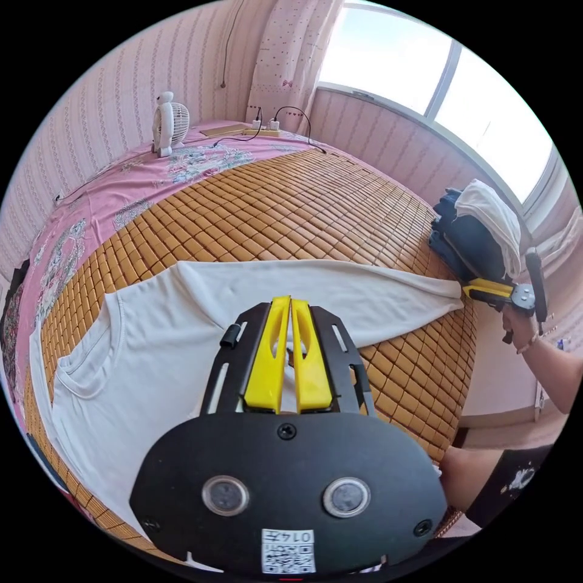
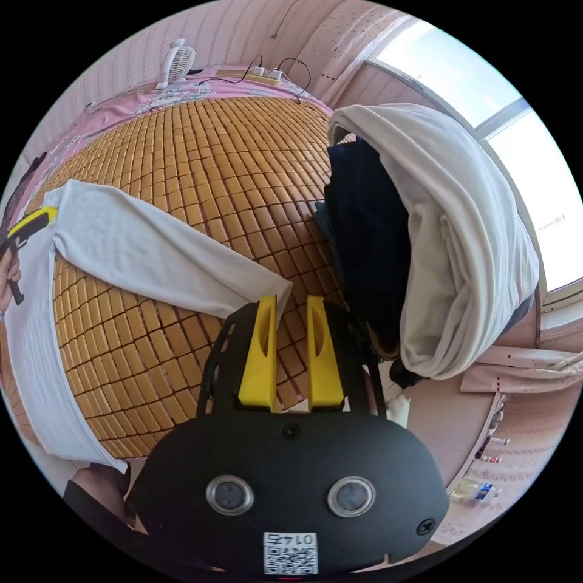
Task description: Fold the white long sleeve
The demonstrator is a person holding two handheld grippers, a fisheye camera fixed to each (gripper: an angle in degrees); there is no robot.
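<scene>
The white long sleeve (image 1: 152, 352) lies flat on a bamboo mat (image 1: 291, 206), collar to the left and one sleeve (image 1: 376, 291) stretched out to the right. My left gripper (image 1: 290, 302) sits over the shirt's body with its yellow jaws closed together, and a crease in the fabric runs up to them. In the right gripper view, the sleeve (image 2: 152, 255) ends in a cuff (image 2: 276, 288) that touches the left jaw tip of my right gripper (image 2: 290, 300), which is open. That right gripper (image 1: 486, 290) also shows at the cuff's end, and the left gripper (image 2: 30, 223) at the far left.
A pile of dark clothes with a white garment on top (image 2: 449, 243) stands beside the cuff at the mat's edge. A small fan (image 1: 168, 121) and a power strip (image 1: 265, 127) sit on the pink sheet (image 1: 121, 182) at the far side. The person's leg (image 1: 480, 480) is by the bed edge.
</scene>
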